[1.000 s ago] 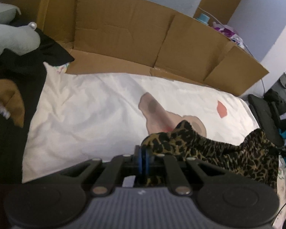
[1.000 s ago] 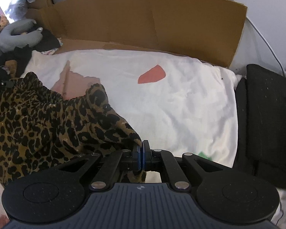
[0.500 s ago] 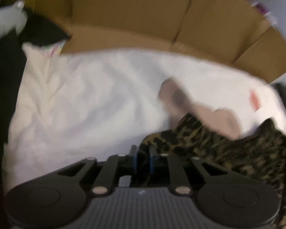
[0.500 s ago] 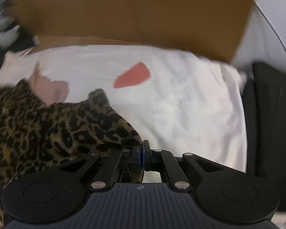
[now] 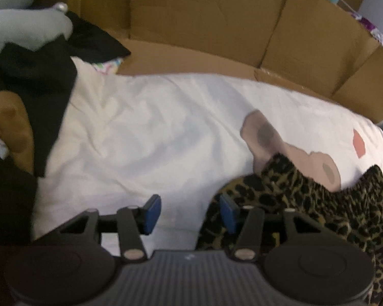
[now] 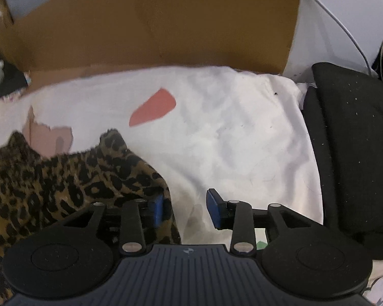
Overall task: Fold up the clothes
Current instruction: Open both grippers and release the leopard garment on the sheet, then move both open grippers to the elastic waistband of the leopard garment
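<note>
Scene: a white sheet (image 5: pixel 150 137) printed with pink and coral shapes covers the work surface, walled at the back by flattened cardboard (image 5: pixel 204 23).

Garment: a leopard-print garment (image 6: pixel 63 178) lies on the near part of the sheet, between the 2 grippers, its gathered edge ruffled along the top.

Left gripper (image 5: pixel 190 213): jaws opening, about half spread, white sheet showing in the gap. The garment's left corner drapes over the outer side of the right-hand pad (image 5: pixel 227 213); nothing is pinched.

Right gripper (image 6: pixel 185 209): jaws opening too. The garment's right corner hangs against the left-hand finger, and only sheet shows between the pads (image 6: pixel 214 210).

Why this way: each tool sits at 1 end of the same edge and tilts steeply down at the sheet — the look of a release, with the cloth let down flat so that a fold can be made.

Stage: likely laying out, with no fold visible yet.

Surroundings: dark clothes and a pale grey stuffed item (image 5: pixel 23 25) are heaped at the far left, well apart from the garment; a black cushion (image 6: pixel 352 137) borders the sheet's right side.

Risk: the corners may cling to the pads as the tools lift.
</note>
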`<move>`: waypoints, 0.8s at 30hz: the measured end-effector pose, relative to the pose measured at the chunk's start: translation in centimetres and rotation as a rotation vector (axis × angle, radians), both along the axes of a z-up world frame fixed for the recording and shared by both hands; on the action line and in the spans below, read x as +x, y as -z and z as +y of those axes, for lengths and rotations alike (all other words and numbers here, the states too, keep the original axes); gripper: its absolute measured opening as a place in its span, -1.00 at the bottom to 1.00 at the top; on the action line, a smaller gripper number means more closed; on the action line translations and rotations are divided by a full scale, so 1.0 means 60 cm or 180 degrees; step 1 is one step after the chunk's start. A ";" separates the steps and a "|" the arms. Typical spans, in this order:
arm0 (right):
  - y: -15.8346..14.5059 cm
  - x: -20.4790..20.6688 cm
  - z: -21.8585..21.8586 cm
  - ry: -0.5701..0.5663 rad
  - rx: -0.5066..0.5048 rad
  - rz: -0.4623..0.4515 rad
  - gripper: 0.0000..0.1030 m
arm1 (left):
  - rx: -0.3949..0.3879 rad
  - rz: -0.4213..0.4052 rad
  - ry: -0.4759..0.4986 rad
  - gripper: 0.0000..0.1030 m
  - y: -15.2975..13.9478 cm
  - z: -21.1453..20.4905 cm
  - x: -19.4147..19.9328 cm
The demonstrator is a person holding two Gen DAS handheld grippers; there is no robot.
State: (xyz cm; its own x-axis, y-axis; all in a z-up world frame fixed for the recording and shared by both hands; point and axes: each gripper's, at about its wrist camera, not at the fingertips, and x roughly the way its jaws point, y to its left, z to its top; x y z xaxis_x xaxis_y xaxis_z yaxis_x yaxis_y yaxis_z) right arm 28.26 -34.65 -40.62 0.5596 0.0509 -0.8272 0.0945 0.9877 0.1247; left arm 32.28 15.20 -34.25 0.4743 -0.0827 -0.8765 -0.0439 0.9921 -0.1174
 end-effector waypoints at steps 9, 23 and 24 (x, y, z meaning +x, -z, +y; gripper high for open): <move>-0.030 0.000 -0.031 0.0229 -0.0312 -0.0060 0.00 | -0.0031 -0.0135 -0.0183 0.20 -0.024 -0.005 0.022; -0.024 0.046 0.009 -0.0358 0.0504 -0.0170 0.00 | 0.0028 -0.0130 0.0507 0.22 0.002 -0.076 0.029; -0.022 0.055 0.019 -0.0391 0.0608 -0.0145 0.00 | 0.0054 -0.0132 0.0620 0.25 0.005 -0.083 0.028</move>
